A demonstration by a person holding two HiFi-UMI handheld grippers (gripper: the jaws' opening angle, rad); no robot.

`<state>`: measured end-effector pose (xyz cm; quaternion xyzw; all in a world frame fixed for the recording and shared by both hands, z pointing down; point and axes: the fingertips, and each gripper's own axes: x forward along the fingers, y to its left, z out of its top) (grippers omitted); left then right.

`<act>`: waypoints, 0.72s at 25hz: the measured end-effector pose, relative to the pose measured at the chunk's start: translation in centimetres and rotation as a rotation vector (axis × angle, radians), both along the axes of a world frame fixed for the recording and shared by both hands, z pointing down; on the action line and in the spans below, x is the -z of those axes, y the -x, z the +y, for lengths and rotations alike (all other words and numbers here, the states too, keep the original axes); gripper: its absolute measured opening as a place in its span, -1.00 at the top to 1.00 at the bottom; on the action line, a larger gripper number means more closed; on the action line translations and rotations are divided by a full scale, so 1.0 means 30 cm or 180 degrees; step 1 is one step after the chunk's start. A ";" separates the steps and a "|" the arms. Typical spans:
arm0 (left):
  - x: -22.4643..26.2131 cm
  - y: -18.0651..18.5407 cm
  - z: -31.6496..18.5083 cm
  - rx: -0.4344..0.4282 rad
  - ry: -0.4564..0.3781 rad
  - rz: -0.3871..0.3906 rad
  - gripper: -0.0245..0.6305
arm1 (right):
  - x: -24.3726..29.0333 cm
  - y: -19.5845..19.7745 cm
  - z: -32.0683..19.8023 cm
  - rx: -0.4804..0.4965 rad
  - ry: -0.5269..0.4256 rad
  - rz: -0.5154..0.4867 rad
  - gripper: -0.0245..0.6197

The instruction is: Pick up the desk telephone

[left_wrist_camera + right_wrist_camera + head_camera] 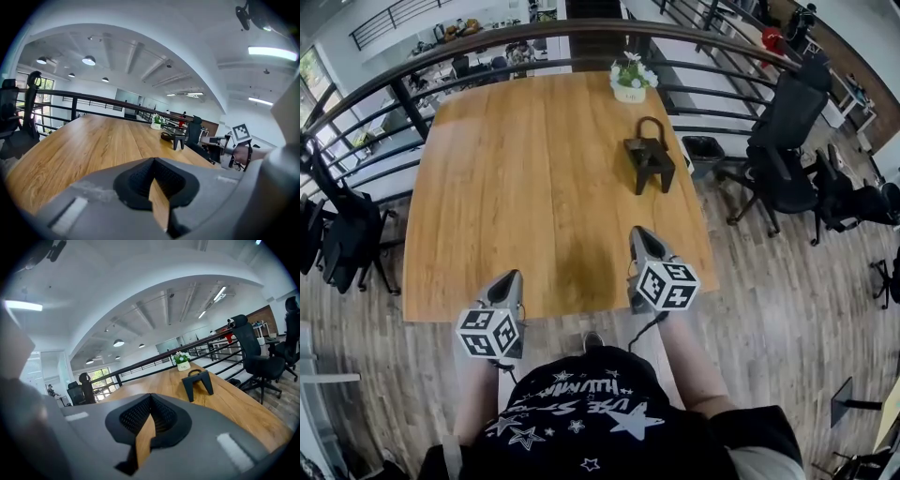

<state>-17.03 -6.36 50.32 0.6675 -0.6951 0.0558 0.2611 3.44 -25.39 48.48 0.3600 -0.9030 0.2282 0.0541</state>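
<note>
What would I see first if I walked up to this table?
The big wooden table fills the middle, with a dark desk telephone standing alone toward its far right side and a little pot of white flowers at the far edge. At the near edge, the left gripper and the right gripper point onto the table, both shut and empty.

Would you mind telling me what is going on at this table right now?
A person stands at the near edge of a wooden table with a gripper in each hand. The left gripper and right gripper are both shut and empty. The dark desk telephone sits untouched farther along the table, near a small flower pot.
</note>
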 end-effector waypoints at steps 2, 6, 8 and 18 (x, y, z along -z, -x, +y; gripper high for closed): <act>0.001 -0.001 -0.043 0.0023 -0.0006 -0.0012 0.92 | -0.009 -0.011 -0.049 -0.0029 0.0092 -0.0057 0.92; -0.003 -0.004 -0.114 0.0098 -0.0009 0.0007 0.92 | -0.020 -0.020 -0.125 -0.0039 0.0175 -0.0083 0.92; -0.007 -0.013 -0.138 0.0110 -0.0017 0.0016 0.92 | -0.036 -0.024 -0.155 -0.0061 0.0251 -0.0114 0.91; 0.015 -0.006 -0.223 0.0000 -0.0042 -0.0010 0.92 | -0.075 -0.012 -0.221 -0.0160 0.0798 -0.0626 0.51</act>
